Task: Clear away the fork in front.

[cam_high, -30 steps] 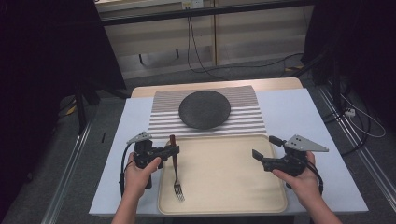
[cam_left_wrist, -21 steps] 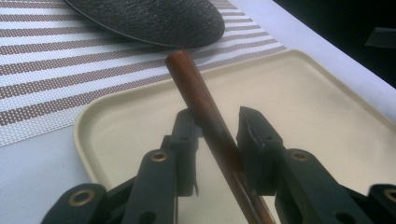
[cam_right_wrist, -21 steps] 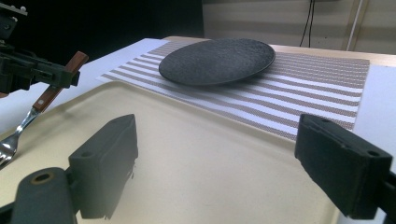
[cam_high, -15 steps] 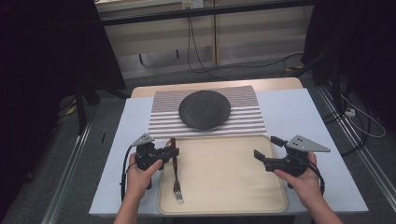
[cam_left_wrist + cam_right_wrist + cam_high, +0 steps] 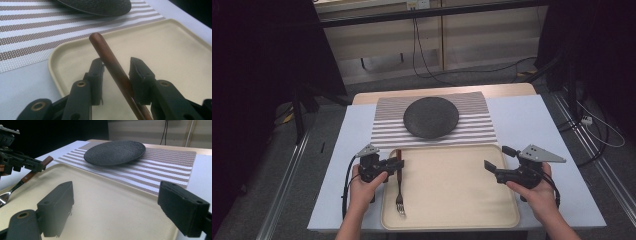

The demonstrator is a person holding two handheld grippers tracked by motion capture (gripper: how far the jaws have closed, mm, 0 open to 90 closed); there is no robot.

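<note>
Jaws on our left gripper [image 5: 396, 164] have just been opening: in the left gripper view the fork [image 5: 115, 75] handle runs up between the pads [image 5: 96, 77] with gaps on both sides, so we read it as let go, not pinched. A second ago the same jaws sat tight at the handle in the high view; now they stand slightly apart, and the hand has barely shifted.

Fork [image 5: 399, 187] lies at the lower left of the frame, on the left side of the tray [image 5: 452, 217], handle pointing up the picture, tines toward the bottom edge. We judge the placing as done and the next move as backing the left gripper off without dragging the handle.

Centre top: dark plate [image 5: 431, 116] on the striped mat [image 5: 477, 125], beyond the tray, unchanged from the earlier frames.

Lower right: our right gripper [image 5: 494, 167] hovers over the tray's right edge, jaws spread wide with nothing between them. In the right gripper view we see bare tray [image 5: 107, 202] between its pads [image 5: 58, 208]. Same spot as a second ago.
</note>
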